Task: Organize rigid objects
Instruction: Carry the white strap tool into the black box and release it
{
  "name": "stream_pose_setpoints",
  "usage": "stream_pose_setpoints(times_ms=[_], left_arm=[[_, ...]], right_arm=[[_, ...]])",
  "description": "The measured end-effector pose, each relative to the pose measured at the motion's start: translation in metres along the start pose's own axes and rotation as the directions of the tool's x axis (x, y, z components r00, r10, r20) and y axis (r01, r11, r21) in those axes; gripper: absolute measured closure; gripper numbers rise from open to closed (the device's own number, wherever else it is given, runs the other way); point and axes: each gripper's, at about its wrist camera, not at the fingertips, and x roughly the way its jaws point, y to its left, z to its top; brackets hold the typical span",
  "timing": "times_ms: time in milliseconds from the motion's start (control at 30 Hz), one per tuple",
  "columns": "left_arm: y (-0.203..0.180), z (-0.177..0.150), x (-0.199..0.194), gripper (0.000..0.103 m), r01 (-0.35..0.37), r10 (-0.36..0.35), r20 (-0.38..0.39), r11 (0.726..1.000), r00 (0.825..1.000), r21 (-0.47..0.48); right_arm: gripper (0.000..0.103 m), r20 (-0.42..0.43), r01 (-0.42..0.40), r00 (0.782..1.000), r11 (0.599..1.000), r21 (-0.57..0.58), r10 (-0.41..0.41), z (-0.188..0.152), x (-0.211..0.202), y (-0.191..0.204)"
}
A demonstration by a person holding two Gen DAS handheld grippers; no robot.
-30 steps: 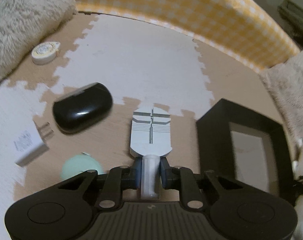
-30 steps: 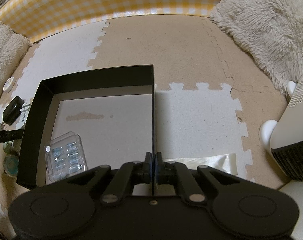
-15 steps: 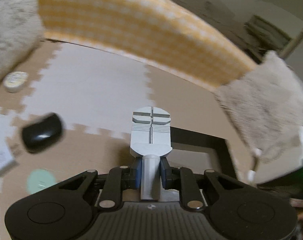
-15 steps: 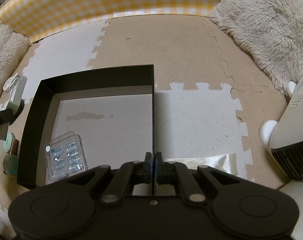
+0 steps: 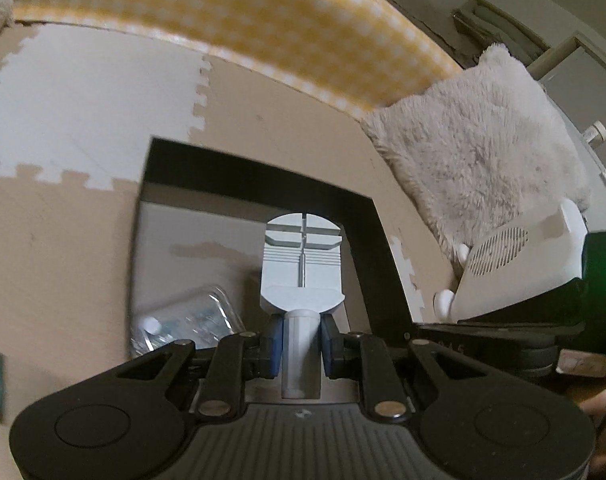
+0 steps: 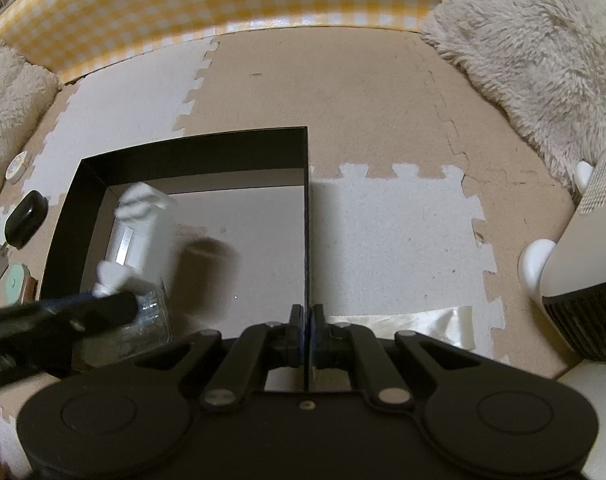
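Gripping a pale grey plastic tool (image 5: 302, 268) by its round stem, the left gripper (image 5: 302, 346) sits at the bottom centre of its own view, both blue pads pressed against the stem's sides. The tool's flat slotted head points up the frame and hangs over the inside of a black box (image 5: 359, 216), whose grey floor fills the middle of the picture. Below and left of the tool, a clear plastic blister pack (image 5: 187, 320) lies on the box floor near the lower left corner. Foam puzzle mats (image 5: 63, 100) in white and tan cover the ground around the box, a yellow checked border (image 5: 223, 20) arcs across the top, and a shaggy cream rug (image 5: 483, 140) fills the upper right.

From the right wrist view, the right gripper (image 6: 306, 328) at the bottom centre has its fingers pressed together on the thin right wall of the black box (image 6: 191, 152), pinching that wall edge-on. The left gripper (image 6: 55, 312) reaches in from the lower left, blurred, carrying the pale tool (image 6: 139, 232) above the left part of the box floor. Outside the box at the left edge lie a glossy black case (image 6: 25, 220) and a mint round object (image 6: 15, 280); I cannot tell more about either. A white appliance (image 6: 575, 264) stands at the right edge.
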Motion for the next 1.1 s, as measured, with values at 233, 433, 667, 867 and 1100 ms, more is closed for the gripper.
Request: stream_pose_setpoints(times_ms=[233,433,667,867,1100], left_arm=[[-0.004,-0.006,0.016,0.082,-0.015,0.015,0.016,0.999,1.000,-0.031],[-0.005,-0.010,0.027,0.066,-0.061,0.061,-0.019,0.998,0.998,-0.008],[-0.017,-0.016,0.024,0.036,-0.057,0.061,-0.062,0.997,0.996,0.059],[-0.029,-0.020,0.015,0.017,-0.066,0.075,-0.071,0.991,0.995,0.120],[-0.039,-0.025,0.006,0.006,-0.039,0.055,-0.085,0.983,0.995,0.181]], right_arm=[[0.099,0.014,-0.015,1.000,1.000,0.016,0.015,0.000,-0.006,-0.003],[0.099,0.010,-0.014,1.000,1.000,0.015,0.014,0.000,-0.005,-0.003],[0.099,0.009,-0.019,1.000,1.000,0.017,0.019,0.000,-0.005,-0.003],[0.099,0.009,-0.023,1.000,1.000,0.021,0.023,0.000,-0.006,-0.003],[0.099,0.015,-0.042,0.999,0.998,0.039,0.041,0.000,-0.009,-0.008]])
